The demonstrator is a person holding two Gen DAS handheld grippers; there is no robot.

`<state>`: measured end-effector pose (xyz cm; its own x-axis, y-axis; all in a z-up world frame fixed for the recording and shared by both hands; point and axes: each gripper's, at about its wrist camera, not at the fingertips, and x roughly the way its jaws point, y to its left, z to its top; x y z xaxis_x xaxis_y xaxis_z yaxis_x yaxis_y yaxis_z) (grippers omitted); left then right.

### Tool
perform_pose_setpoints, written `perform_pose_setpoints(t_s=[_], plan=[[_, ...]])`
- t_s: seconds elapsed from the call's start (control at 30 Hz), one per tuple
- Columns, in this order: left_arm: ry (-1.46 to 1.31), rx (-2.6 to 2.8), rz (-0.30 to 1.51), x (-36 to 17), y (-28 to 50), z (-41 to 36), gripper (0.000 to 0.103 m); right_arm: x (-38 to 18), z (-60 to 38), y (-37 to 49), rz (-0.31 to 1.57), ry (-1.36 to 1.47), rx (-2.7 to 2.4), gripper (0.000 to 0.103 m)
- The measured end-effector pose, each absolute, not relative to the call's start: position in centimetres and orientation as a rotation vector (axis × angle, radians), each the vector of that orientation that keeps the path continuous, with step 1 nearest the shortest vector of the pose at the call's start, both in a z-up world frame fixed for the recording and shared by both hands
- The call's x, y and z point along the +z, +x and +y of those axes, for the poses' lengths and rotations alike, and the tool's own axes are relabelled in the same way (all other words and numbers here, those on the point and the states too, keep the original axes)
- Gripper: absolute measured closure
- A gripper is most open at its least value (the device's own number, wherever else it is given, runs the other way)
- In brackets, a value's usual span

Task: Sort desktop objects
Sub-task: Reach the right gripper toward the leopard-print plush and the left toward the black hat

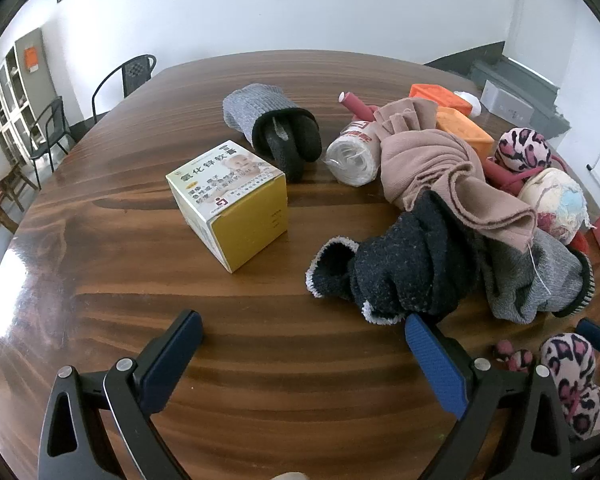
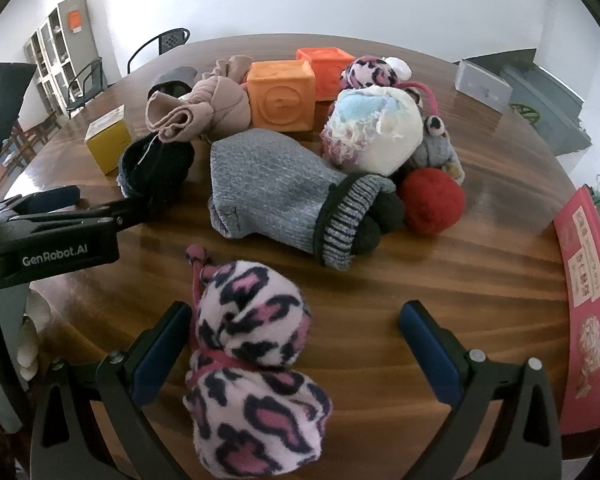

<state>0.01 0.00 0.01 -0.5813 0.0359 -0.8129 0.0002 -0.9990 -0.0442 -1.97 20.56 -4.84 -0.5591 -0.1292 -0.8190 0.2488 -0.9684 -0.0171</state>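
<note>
My right gripper (image 2: 296, 316) is open, low over the table's front edge. A pink leopard-print plush toy (image 2: 256, 356) lies between its fingers, close against the left finger (image 2: 164, 344) and well apart from the right one. Beyond it lie a grey sock (image 2: 276, 196), a red ball (image 2: 432, 200) and a frayed white ball (image 2: 376, 128). My left gripper (image 1: 302, 328) is open over bare wood, nothing between its fingers. Its right finger (image 1: 432, 356) is just short of a dark navy sock (image 1: 400, 272). A yellow box (image 1: 228, 200) stands ahead on the left.
A beige cloth (image 1: 432, 160), a white roll (image 1: 350, 156), a grey-and-black sock (image 1: 276, 128) and orange cubes (image 2: 280, 96) crowd the middle and back. A pink carton (image 2: 588, 300) lies at the right edge. Chairs (image 1: 128, 76) stand beyond the round wooden table (image 1: 180, 288).
</note>
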Motion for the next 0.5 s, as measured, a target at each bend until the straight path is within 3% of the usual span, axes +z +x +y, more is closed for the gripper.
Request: perform_pose_setpoints(t_s=[0.5], plan=[[-1.432, 2.787, -0.069, 0.09, 0.14, 0.03, 0.0, -4.89, 20.31, -2.18, 0.202, 1.342, -2.584, 0.0]])
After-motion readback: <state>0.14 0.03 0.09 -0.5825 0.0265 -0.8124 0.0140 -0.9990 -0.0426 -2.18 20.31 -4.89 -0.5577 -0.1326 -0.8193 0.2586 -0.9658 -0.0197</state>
